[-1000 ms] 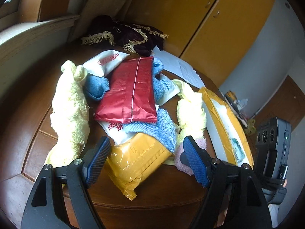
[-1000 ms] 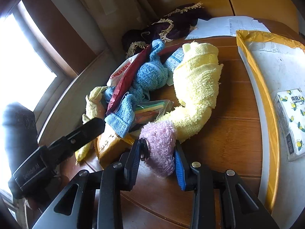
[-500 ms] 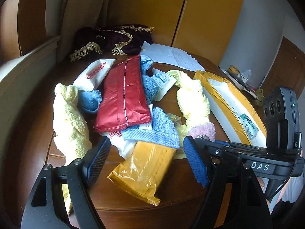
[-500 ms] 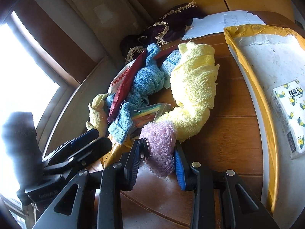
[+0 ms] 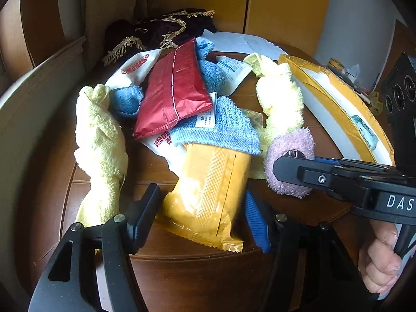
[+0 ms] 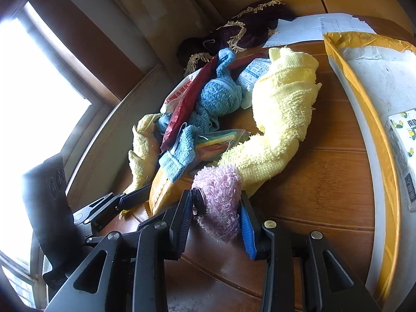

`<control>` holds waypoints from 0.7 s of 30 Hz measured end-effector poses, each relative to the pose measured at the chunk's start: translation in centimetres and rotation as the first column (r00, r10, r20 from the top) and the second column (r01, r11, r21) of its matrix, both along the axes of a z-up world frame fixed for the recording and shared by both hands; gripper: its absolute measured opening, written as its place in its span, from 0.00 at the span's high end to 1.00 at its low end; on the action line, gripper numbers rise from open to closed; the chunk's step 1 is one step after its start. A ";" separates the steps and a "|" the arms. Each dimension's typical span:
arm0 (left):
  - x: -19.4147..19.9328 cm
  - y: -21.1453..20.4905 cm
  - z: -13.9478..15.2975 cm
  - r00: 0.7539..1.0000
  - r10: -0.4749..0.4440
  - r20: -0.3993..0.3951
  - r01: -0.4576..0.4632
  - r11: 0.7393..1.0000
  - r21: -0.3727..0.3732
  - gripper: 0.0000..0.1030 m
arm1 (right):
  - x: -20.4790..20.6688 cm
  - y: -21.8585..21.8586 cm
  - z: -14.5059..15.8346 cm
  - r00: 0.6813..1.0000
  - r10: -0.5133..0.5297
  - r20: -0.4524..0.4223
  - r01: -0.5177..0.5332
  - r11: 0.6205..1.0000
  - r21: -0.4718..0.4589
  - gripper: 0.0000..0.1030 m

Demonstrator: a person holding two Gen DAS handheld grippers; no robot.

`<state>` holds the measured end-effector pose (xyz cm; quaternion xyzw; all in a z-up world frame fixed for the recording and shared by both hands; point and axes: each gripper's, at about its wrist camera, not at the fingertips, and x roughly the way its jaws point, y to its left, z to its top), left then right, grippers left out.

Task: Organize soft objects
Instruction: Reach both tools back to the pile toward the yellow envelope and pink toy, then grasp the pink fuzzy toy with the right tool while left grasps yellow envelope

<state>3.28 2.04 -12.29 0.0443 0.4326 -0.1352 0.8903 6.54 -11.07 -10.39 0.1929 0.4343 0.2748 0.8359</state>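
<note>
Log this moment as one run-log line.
left gripper: open, straddling orange packet | right gripper: shut on pink fluffy cloth | table: pile unsorted

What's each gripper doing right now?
Left gripper: open, jaws either side of the yellow packet, not clamped.
Right gripper: shut on the pink fluffy cloth.

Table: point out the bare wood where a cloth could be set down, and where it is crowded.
Bare table: the strip between the long yellow towel and the yellow-edged mailer, running to the near rim. A narrower strip lies left of the other yellow towel. The middle is crowded: red packet, blue cloth, orange packet.
</note>
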 end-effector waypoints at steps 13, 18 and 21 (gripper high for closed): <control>-0.6 2.4 0.3 0.999 -0.019 -0.045 0.009 0.978 -0.209 0.47 | -1.0 -0.3 0.4 0.999 -0.005 0.047 0.005 1.000 0.004 0.55; -0.6 3.0 0.4 0.999 -0.009 -0.038 -0.001 0.967 -0.253 0.54 | -1.6 -0.9 1.3 0.995 -0.021 0.100 0.014 0.998 0.064 0.50; -0.8 3.5 0.6 1.000 -0.010 -0.023 0.003 0.959 -0.285 0.56 | -2.2 -0.4 1.9 0.988 -0.019 0.150 0.012 0.999 0.048 0.50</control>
